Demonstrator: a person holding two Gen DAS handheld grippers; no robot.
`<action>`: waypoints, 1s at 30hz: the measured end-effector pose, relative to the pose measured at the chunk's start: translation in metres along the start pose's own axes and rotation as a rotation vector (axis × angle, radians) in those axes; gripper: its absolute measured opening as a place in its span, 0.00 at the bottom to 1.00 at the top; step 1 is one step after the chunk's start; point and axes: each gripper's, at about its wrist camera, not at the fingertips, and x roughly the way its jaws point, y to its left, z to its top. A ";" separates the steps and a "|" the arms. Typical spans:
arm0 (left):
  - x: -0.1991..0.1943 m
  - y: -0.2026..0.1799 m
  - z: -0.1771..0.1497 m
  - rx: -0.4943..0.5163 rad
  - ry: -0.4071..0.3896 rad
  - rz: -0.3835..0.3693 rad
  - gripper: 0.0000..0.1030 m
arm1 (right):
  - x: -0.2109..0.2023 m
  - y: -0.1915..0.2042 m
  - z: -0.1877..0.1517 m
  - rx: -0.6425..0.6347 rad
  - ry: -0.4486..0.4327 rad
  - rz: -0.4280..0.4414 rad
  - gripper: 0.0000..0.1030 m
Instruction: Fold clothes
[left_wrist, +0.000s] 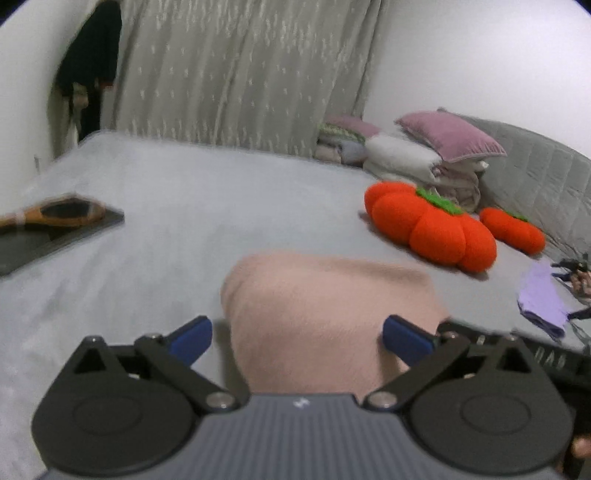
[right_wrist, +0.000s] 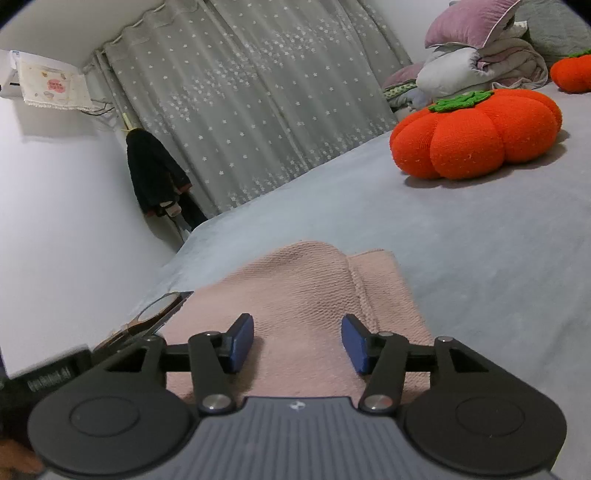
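Big grey-sheeted bed (right_wrist: 480, 258) fills both views, star-print grey curtain (right_wrist: 240, 110) behind it. Folded pink knit garment (right_wrist: 295, 295) lies flat on the bed, near edge, w/ a folded layer showing along its right side. Further back: large orange pumpkin-shaped plush cushion (right_wrist: 476, 136), stack of folded white bedding w/ a mauve pillow (left_wrist: 448, 134) on top. Left gripper (left_wrist: 297, 338) jaws spread wide, hovering over the garment, nothing pinched btwn the blue pads; view's blurry. Right gripper (right_wrist: 297, 345) about half open, pads apart above the pink fabric, not clamping it. Wooden-handled brush (left_wrist: 55, 214) on a dark flat board, left side of bed.
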 end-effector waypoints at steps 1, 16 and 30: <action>0.000 0.004 -0.001 -0.015 0.003 -0.006 1.00 | 0.000 0.002 0.000 -0.003 -0.002 -0.002 0.53; 0.018 0.053 -0.012 -0.305 0.160 -0.292 0.99 | -0.051 0.006 0.008 0.256 0.043 0.004 0.76; 0.027 0.055 -0.011 -0.343 0.163 -0.307 0.99 | -0.107 -0.009 -0.033 0.553 0.185 -0.002 0.96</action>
